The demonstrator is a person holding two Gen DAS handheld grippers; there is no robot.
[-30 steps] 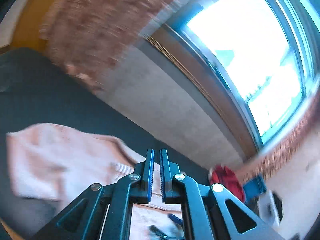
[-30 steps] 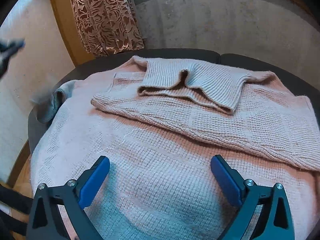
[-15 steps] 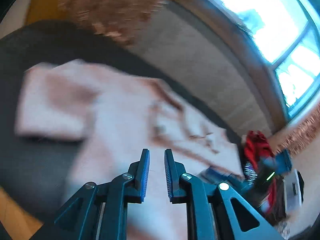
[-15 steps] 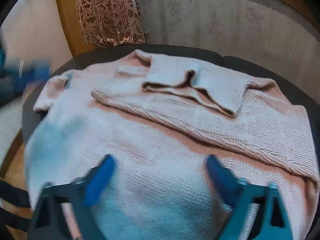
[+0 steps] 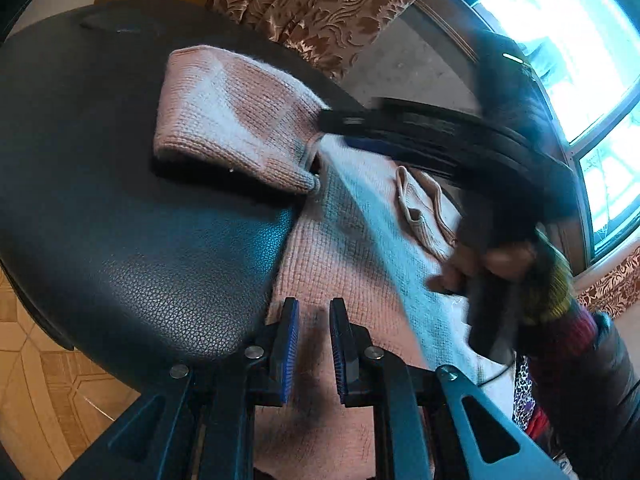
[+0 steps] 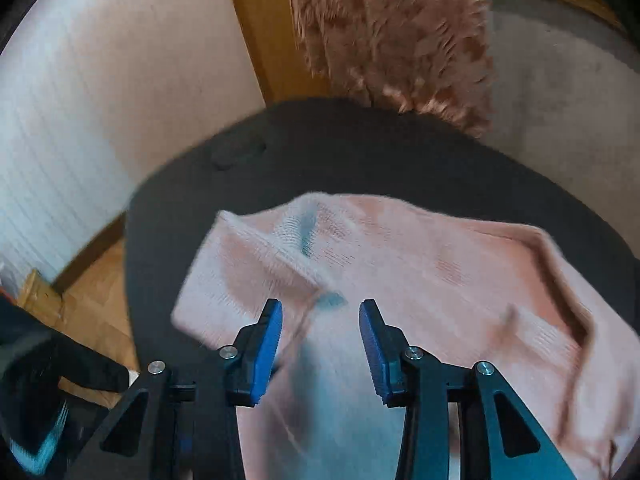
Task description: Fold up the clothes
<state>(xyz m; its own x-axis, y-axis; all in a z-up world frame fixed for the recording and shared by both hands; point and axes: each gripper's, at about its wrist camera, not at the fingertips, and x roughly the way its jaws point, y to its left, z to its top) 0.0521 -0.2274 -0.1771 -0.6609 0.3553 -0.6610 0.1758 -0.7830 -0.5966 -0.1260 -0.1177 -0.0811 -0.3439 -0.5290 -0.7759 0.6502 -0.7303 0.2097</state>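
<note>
The pink knit sweater point(image 6: 420, 264), soft and limp, lies spread on the black seat point(image 5: 132, 248); both hand-held grippers, left point(image 5: 314, 344) and right point(image 6: 320, 346), hang parted and empty; grip its thick edge.

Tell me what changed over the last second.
The left gripper swung down from the window toward the pink sweater, its jaws parting slightly. The right gripper narrowed and moved toward the sweater's left sleeve. Neither grips cloth. The sweater stays on the black seat.
</note>
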